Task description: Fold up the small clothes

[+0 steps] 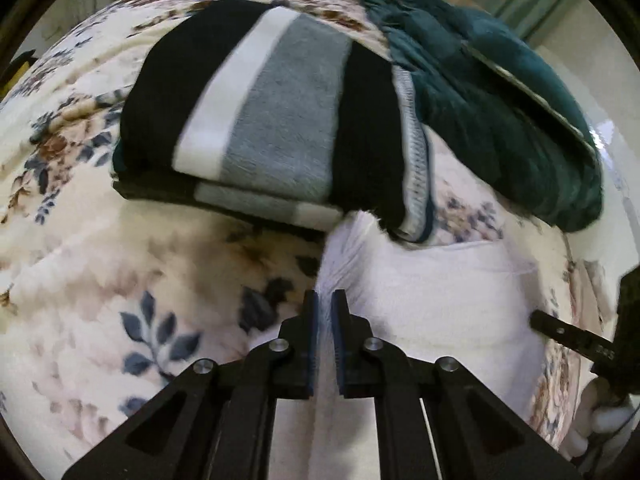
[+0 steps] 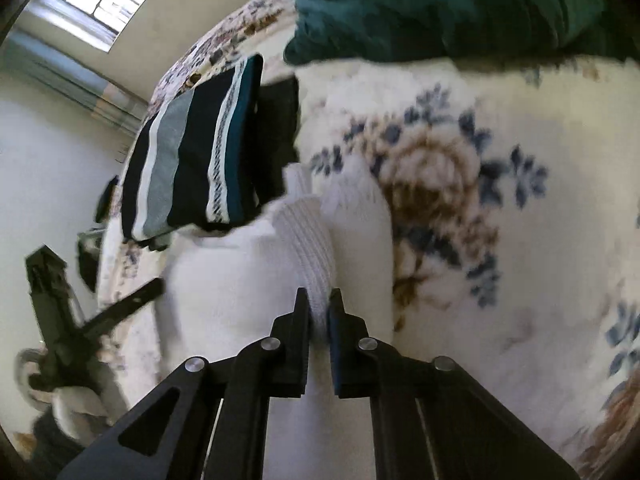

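1. Left gripper point(image 1: 325, 300) was clamped on a bunched edge of the white garment point(image 1: 440, 300).
2. Right gripper point(image 2: 319, 304) was pinched on the same garment's ribbed fold point(image 2: 308, 248).
3. White garment lay on the floral blanket point(image 1: 100, 260), stretched between both grippers.
4. Folded striped cloth point(image 1: 260, 120) sat just beyond it, touching its far edge; a dark green garment point(image 1: 500, 120) lay beside that.

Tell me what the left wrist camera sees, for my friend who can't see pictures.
The left gripper pinches a white garment lying on a flowery blanket. Behind it sits a folded striped black, white and grey cloth, with a dark green cloth to its right.
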A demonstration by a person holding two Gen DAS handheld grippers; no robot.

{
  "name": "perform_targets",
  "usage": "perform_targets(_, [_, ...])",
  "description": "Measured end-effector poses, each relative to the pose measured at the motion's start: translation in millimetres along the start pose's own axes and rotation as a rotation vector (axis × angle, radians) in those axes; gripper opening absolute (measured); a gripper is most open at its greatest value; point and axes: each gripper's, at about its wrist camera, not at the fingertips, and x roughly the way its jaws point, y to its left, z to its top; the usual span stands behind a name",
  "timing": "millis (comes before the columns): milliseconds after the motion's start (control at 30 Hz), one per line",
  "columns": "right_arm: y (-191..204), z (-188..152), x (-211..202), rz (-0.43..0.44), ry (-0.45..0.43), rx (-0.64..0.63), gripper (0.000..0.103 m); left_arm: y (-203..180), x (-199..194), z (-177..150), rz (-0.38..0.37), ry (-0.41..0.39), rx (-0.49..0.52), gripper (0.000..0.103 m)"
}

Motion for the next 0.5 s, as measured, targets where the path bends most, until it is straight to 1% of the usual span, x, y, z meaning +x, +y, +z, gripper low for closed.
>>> perform_targets(67, [-1.9,8.1,12.1,-0.024,0.016,0.017,0.008,7.1,17.9,10.3,0.003,0.034,-0.032,0.005])
perform_targets(100, [-2.3,10.5,17.9,-0.041,0.029,0.015,0.008,9.9,31.9,12.3,0.002,0.072,-0.038,0.005])
perform_targets(133, [-4.5,13.4,33.2,-0.059,0.081,0.012,0.008,9.9,43.5,11.9,-0.013,0.107,-0.047,0.005])
perform_targets(167, [-8.1,15.2,43.0,-0.057,0.127,0.025,0.008,14.1,52.4,10.6,-0.039,0.151,-0.082,0.008])
perform_targets(200, [-11.7,15.9,47.2,-0.044,0.151,0.045,0.009,19.1,52.8,8.2,-0.065,0.178,-0.118,0.010])
perform_targets(233, [-16.1,15.4,44.0,-0.020,0.155,0.066,0.011,22.9,46.7,4.8,-0.097,0.184,-0.143,0.010])
perform_targets(267, [-19.1,14.2,38.6,0.000,0.153,0.078,0.014,25.4,35.1,-1.0,-0.117,0.169,-0.154,0.010])
perform_targets(333, [-27.7,3.6,15.7,0.061,0.139,0.105,0.037,27.4,2.0,-19.2,-0.147,0.106,-0.160,0.011])
perform_targets(367, [-30.2,-3.2,5.9,0.073,0.130,0.113,0.041,26.4,-17.3,-35.1,-0.145,0.077,-0.150,0.014])
perform_targets(400, [-33.3,-12.9,-4.7,0.086,0.123,0.121,0.042,25.2,-28.7,-47.9,-0.148,0.062,-0.143,0.024])
perform_targets(433, [-36.8,-25.7,-14.1,0.105,0.123,0.129,0.042,21.9,-42.9,-71.8,-0.146,0.056,-0.129,0.028])
perform_targets(500, [-42.2,-55.6,-24.2,0.126,0.153,0.154,0.042,18.1,-50.4,-100.9,-0.131,0.085,-0.112,0.040])
